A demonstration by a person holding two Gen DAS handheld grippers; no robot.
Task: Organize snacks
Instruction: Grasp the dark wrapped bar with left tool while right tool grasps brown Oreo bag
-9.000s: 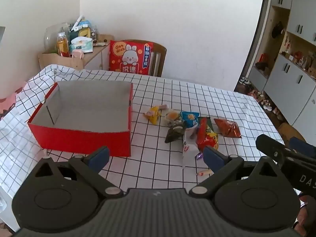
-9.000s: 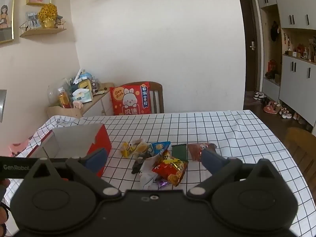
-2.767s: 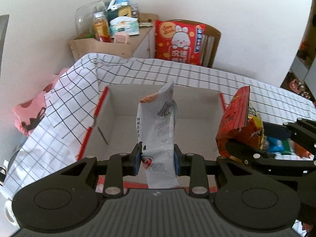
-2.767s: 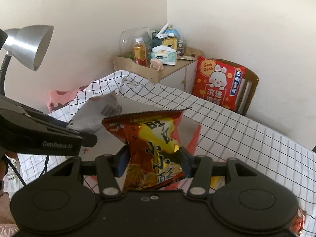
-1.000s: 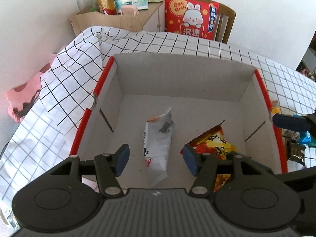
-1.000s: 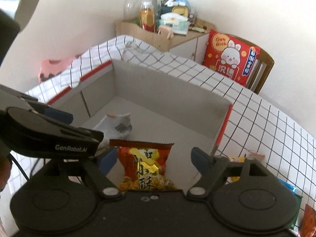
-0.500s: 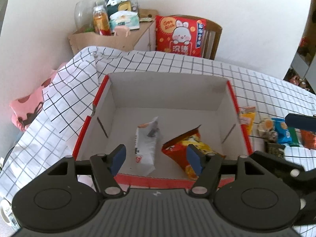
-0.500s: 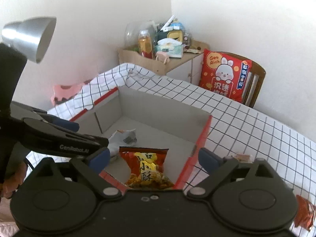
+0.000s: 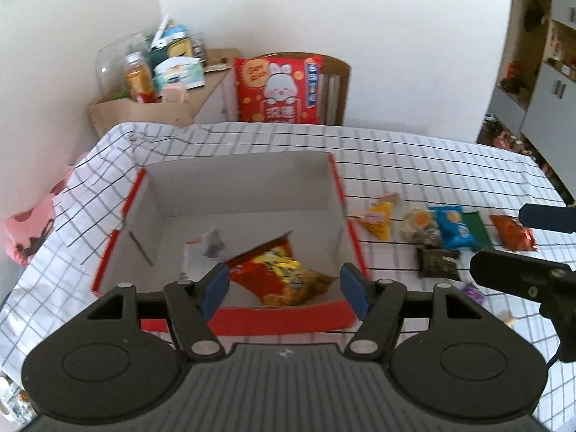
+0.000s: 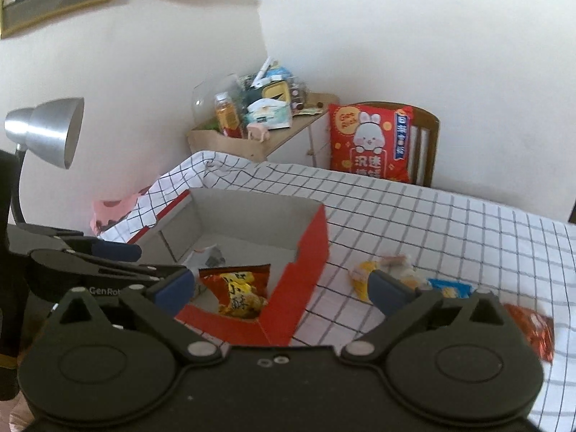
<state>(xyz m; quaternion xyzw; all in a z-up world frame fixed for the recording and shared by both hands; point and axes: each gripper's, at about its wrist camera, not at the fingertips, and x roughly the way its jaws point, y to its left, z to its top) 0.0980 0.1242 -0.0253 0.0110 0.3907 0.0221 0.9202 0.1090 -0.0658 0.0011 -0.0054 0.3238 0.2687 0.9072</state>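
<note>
A red cardboard box [image 9: 345, 230] with a grey inside stands on the checked tablecloth. In it lie a white packet [image 9: 201, 252] and a red and yellow chip bag [image 9: 284, 273]; both also show in the right wrist view, the white packet [image 10: 208, 257] and the chip bag [image 10: 237, 291]. My left gripper [image 9: 286, 289] is open and empty above the box's near wall. My right gripper [image 10: 284, 289] is open and empty above the box's near right corner [image 10: 309, 252]. Several loose snacks lie right of the box: a yellow packet [image 9: 378, 221], a blue packet [image 9: 451, 226], a dark packet [image 9: 437, 262], an orange-red packet [image 9: 513, 232].
A chair with a red rabbit cushion [image 9: 277, 90] stands behind the table. A side cabinet with bottles and clutter [image 9: 158, 79] is at the back left. A silver desk lamp [image 10: 46, 129] rises at the left. Pink cloth [image 9: 28, 230] hangs off the table's left edge.
Both grippers have pulled back and up from the box and swung right, so more of the loose snacks show. The white packet and chip bag stay in the box.
</note>
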